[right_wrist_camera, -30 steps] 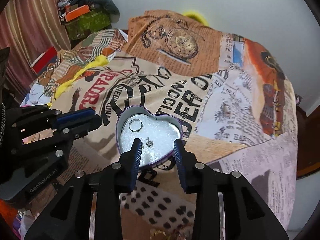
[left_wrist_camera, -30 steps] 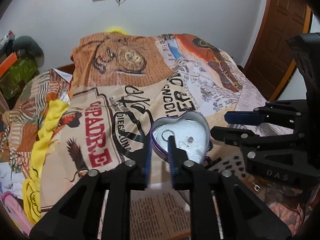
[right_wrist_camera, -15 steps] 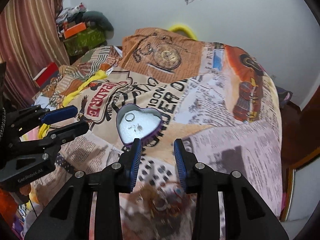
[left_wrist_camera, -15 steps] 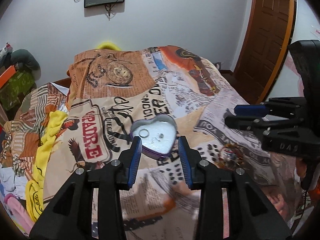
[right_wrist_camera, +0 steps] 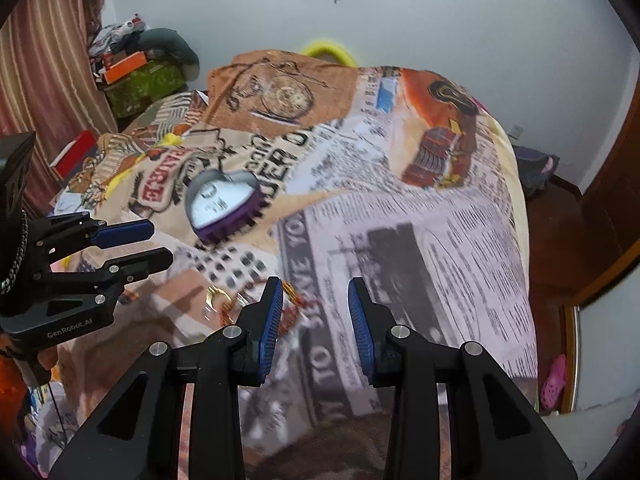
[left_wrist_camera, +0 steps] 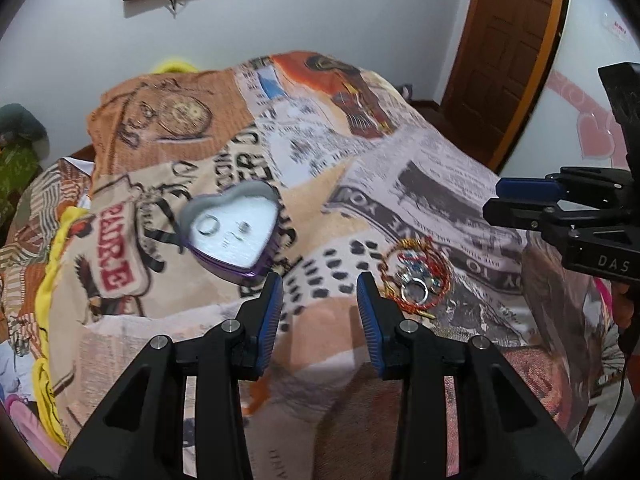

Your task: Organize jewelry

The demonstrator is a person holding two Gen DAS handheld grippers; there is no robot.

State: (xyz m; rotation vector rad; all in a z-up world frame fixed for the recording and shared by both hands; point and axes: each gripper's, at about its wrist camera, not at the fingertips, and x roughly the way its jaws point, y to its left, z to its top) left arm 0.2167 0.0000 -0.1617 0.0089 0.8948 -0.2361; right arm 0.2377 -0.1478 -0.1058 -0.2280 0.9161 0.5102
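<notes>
A purple heart-shaped tin (left_wrist_camera: 232, 232) with a white lining lies open on the bedspread, holding a silver ring (left_wrist_camera: 209, 225) and a small earring (left_wrist_camera: 243, 226). To its right a tangle of red-gold bangles and a silver ring (left_wrist_camera: 416, 276) rests on the cloth. My left gripper (left_wrist_camera: 320, 280) hovers between the two, open and holding nothing. My right gripper (right_wrist_camera: 315, 286) is open and bare too. Its left finger hides part of the bangle pile (right_wrist_camera: 218, 298). The tin (right_wrist_camera: 220, 204) sits further back left. Each gripper shows in the other's view: the right one (left_wrist_camera: 493, 200) and the left one (right_wrist_camera: 160, 242).
A newspaper-print bedspread (right_wrist_camera: 420, 220) covers the bed, which drops off at the right towards a wooden door (left_wrist_camera: 508, 40) and a pink shoe (right_wrist_camera: 554, 380) on the floor. A yellow cloth (left_wrist_camera: 52, 280) trails along the left side. Boxes and clothes (right_wrist_camera: 140, 76) pile up by the curtain.
Both grippers have drawn back from the heart tin and shifted right, bringing the bangle pile into view. The left jaws have widened. The right jaws keep the same gap.
</notes>
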